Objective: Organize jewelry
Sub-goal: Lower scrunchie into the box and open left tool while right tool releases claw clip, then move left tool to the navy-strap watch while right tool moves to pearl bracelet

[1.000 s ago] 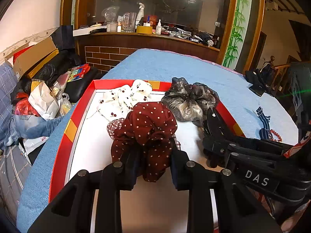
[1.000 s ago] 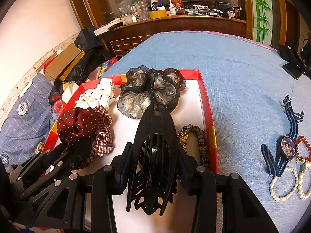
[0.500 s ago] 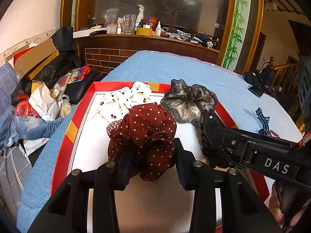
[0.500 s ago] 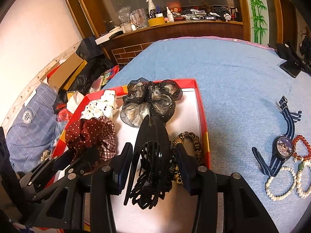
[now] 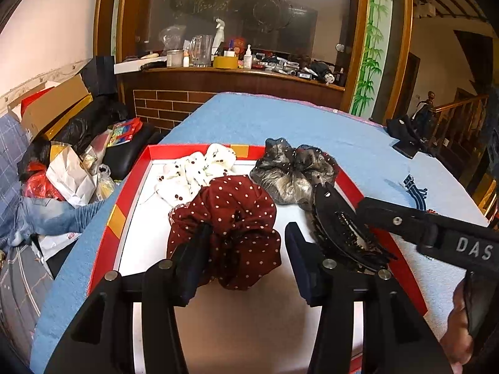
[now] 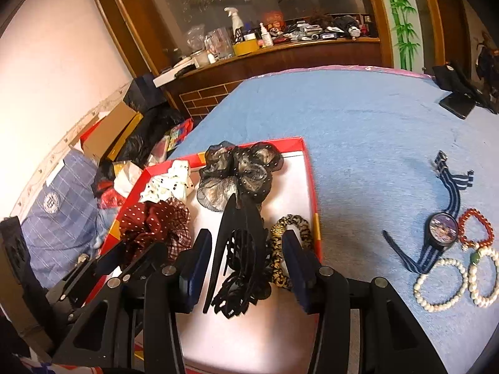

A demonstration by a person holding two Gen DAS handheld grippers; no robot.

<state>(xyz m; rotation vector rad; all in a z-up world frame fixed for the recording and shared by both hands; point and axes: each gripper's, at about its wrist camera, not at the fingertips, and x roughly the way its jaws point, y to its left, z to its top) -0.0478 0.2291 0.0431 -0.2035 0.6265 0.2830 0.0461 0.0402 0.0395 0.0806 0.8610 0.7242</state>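
A red-rimmed tray (image 5: 131,193) (image 6: 312,187) with a white floor lies on the blue table. In it are a maroon dotted scrunchie (image 5: 230,218) (image 6: 146,218), a white dotted scrunchie (image 5: 193,171) (image 6: 165,187), a black sheer scrunchie (image 5: 290,168) (image 6: 240,171), a black claw clip (image 5: 340,233) (image 6: 240,258) and a leopard hair tie (image 6: 290,233). My left gripper (image 5: 243,249) is open around the maroon scrunchie, which lies loose between the fingers. My right gripper (image 6: 243,255) is open around the claw clip, which rests on the tray floor.
On the blue table right of the tray lie a striped-strap watch (image 6: 443,227), a red bead bracelet (image 6: 477,227) and white bead bracelets (image 6: 443,283). A black stand (image 6: 458,93) sits at the far right. Bags and boxes (image 5: 62,155) crowd the floor at left.
Both grippers opened. The left let go of the maroon scrunchie and the right let go of the claw clip, which now lie in the tray. Both grippers drew back a little.
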